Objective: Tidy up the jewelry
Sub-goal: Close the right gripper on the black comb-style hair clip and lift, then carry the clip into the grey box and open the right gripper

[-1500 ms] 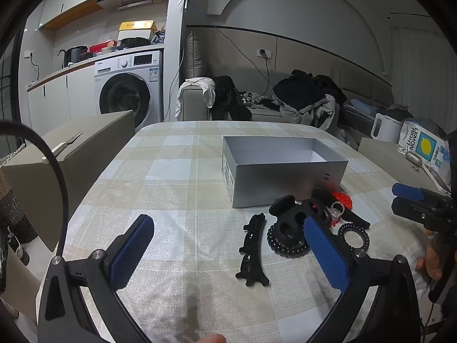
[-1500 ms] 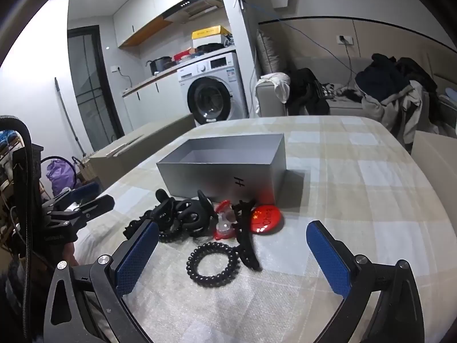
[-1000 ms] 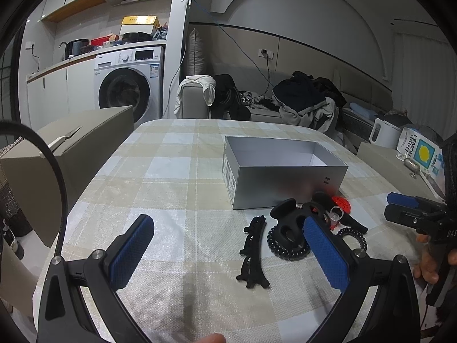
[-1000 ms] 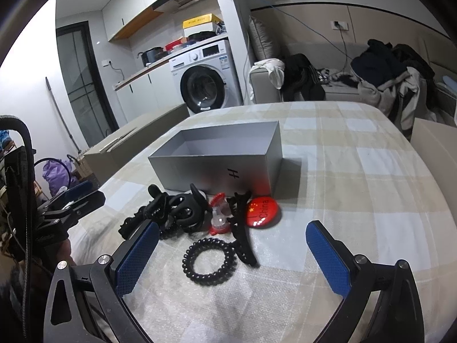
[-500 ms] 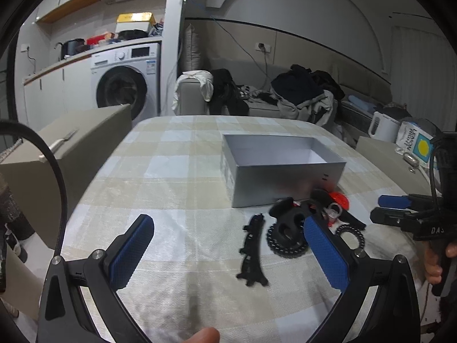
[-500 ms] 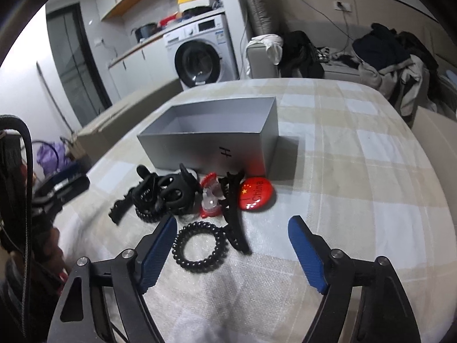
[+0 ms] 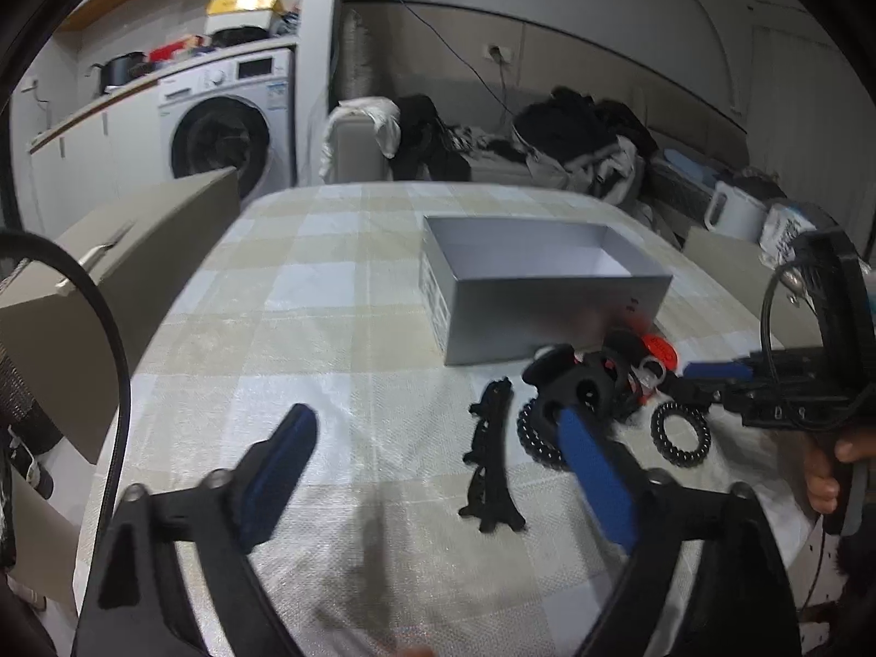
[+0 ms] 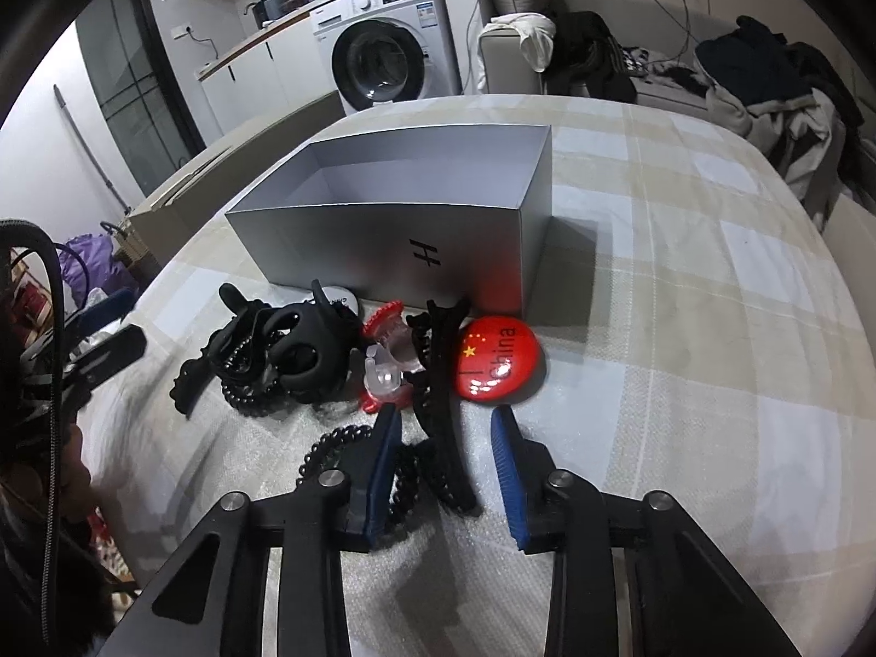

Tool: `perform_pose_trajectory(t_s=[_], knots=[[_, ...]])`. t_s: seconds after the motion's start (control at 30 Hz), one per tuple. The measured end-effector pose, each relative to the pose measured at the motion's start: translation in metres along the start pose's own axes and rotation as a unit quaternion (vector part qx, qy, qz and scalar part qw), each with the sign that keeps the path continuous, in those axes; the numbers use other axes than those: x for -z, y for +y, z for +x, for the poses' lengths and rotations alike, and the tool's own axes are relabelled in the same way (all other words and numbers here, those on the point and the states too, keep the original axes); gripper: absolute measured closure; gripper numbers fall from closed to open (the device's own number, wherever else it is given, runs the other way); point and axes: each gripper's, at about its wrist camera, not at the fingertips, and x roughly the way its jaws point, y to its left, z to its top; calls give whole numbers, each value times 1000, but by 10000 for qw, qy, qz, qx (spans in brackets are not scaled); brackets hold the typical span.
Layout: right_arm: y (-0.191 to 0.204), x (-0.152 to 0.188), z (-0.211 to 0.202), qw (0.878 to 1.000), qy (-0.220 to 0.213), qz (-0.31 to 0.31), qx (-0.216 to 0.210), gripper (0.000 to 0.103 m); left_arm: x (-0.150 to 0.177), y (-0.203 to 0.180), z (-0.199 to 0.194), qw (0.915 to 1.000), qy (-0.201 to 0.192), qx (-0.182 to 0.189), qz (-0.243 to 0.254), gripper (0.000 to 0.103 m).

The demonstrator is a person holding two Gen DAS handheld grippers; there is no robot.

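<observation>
A pale checked tablecloth (image 7: 339, 295) covers the table; a washing machine (image 7: 224, 120) stands at ten o'clock and a clothes-strewn sofa (image 7: 547, 153) at one. The open grey box (image 8: 416, 219) sits mid-table, the hair accessories heaped just before it at six. The right gripper (image 8: 446, 427), half spread, straddles a long black clip (image 8: 438, 383) without touching. The left gripper (image 7: 432, 449) is spread wide over bare cloth.

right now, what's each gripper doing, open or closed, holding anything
Left gripper: open, holding nothing, above the tablecloth.
Right gripper: open, holding nothing, fingers either side of the long black hair clip.
</observation>
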Motion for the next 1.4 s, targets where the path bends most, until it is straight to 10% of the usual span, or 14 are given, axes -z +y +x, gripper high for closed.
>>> perform_pose_trajectory(t_s=[0.2, 0.47, 0.73, 1.4], knots=[[6, -4, 6, 9999, 20, -117, 70, 80, -1, -3, 13, 9991, 378, 128, 153, 43], [-2, 8, -14, 9995, -234, 71, -205, 90, 1, -10, 26, 9963, 788, 79, 330, 44], [-5, 13, -46, 9965, -702, 261, -367, 90, 5, -16, 34, 9924, 1092, 140, 544, 90], [-4, -27, -74, 9876, -1271, 765, -507, 90, -44, -5, -22, 9989, -144, 444, -87, 90]])
